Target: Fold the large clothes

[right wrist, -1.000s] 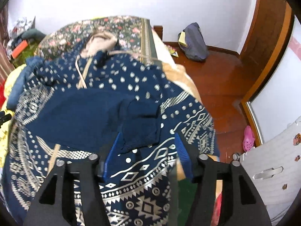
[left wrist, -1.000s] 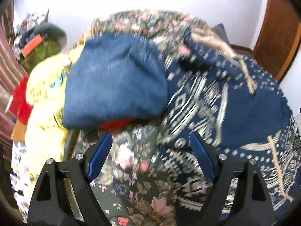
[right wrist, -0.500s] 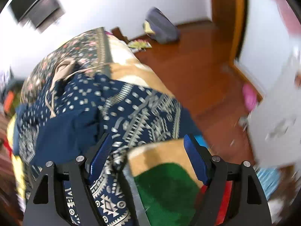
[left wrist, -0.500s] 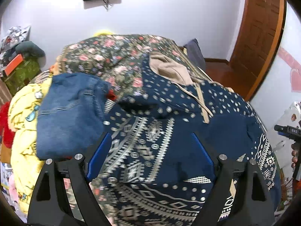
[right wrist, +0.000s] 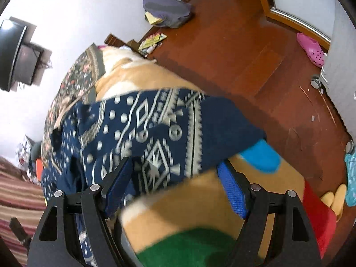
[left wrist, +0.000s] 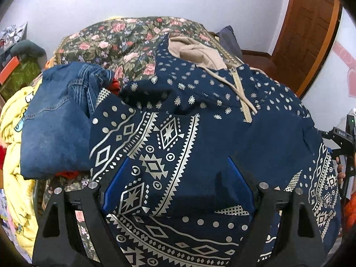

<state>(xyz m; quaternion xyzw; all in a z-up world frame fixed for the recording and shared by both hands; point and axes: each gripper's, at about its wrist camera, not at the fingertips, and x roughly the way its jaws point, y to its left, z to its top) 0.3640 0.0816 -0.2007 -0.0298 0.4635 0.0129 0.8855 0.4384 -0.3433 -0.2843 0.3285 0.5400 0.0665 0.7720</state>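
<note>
While both tools stand apart, left tool (left wrist: 175, 183) and right tool (right wrist: 175, 185) straddle the navy hoodie (left wrist: 200, 120) on the bed (left wrist: 124, 37).

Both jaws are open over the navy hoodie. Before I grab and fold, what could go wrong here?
1. The hoodie hangs over the bed's edge toward the floor; a weak pinch by the right gripper may let it slide off.
2. The jeans touch the hoodie's left side; pulling may drag them along.
3. The left gripper straddles bunched fabric, so it may catch several layers or the drawstring and skew the fold.
</note>
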